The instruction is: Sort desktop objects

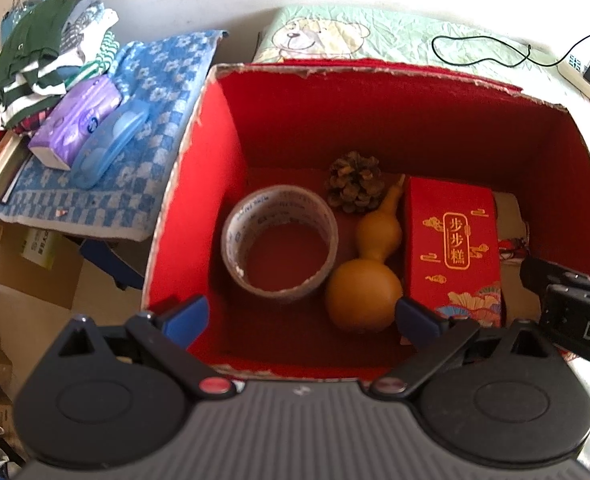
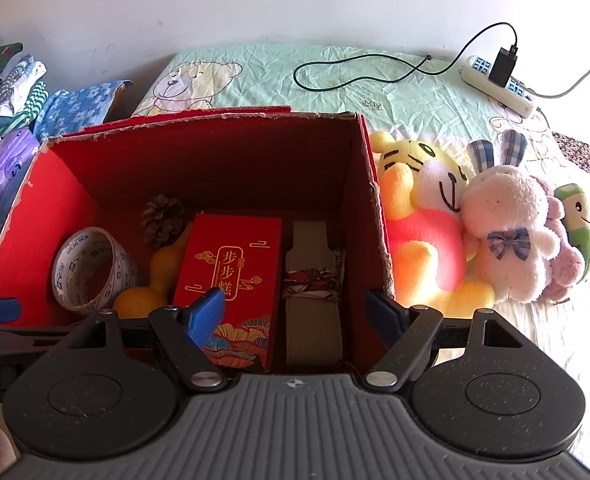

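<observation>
my left gripper [image 1: 301, 318] wide apart, holding nothing, over the red box [image 1: 375, 96] | my right gripper [image 2: 295, 312] also wide, empty | below my fingers: tape roll [image 1: 281, 240], gourd [image 1: 365, 272], pine cone [image 1: 355, 182], red packet [image 1: 453, 248] packed side by side, I judge to save room | plush toys [image 2: 475, 220] to my right, outside
</observation>
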